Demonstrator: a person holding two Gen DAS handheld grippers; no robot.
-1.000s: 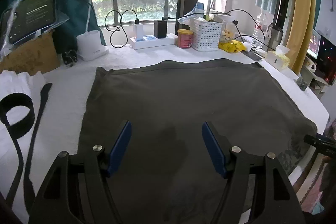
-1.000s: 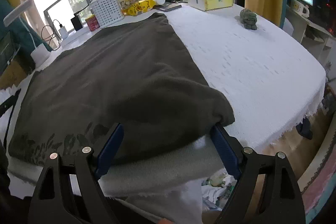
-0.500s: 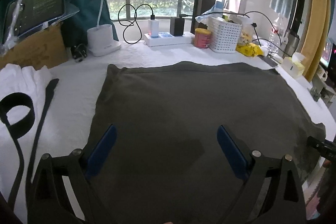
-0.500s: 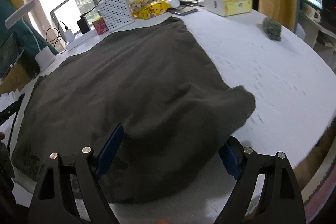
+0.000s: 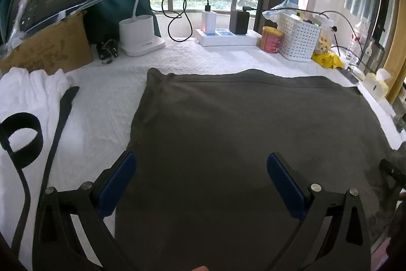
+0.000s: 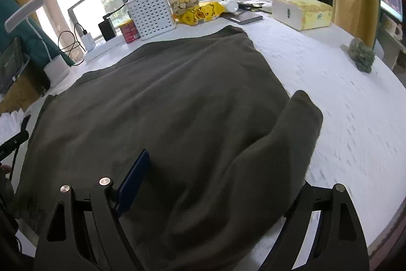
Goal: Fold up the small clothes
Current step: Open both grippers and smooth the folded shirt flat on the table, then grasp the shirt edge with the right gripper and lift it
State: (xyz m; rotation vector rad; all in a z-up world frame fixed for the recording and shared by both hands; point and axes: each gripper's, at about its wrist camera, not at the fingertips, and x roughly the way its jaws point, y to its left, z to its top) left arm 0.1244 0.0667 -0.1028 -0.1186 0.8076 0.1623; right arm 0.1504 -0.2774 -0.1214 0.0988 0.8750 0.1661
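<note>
A dark olive garment (image 5: 253, 133) lies spread flat on the white table cover (image 5: 101, 103). My left gripper (image 5: 201, 184) hovers over its near left part. Its jaws are opening wide, and nothing is pinched between the blue pads (image 5: 118, 186). In the right wrist view the garment (image 6: 165, 103) has its near right corner raised in a thick fold (image 6: 286, 139). My right gripper (image 6: 220, 177) stands wide at the near edge. That fold lies between its jaws and hides the right pad; the left pad (image 6: 133, 182) rests beside the cloth.
A white cloth (image 5: 30, 88) and a black strap (image 5: 22, 133) lie left of the garment. Along the window stand a cardboard box (image 5: 45, 50), lamp base (image 5: 139, 37), power strip (image 5: 228, 37), red can (image 5: 271, 42) and white basket (image 5: 297, 42). A tissue box (image 6: 302, 12) sits far right.
The left gripper's jaws have spread much wider and it has shifted along the garment's near edge. The right gripper has moved in over the table, and the garment's right corner has bunched into a fold.
</note>
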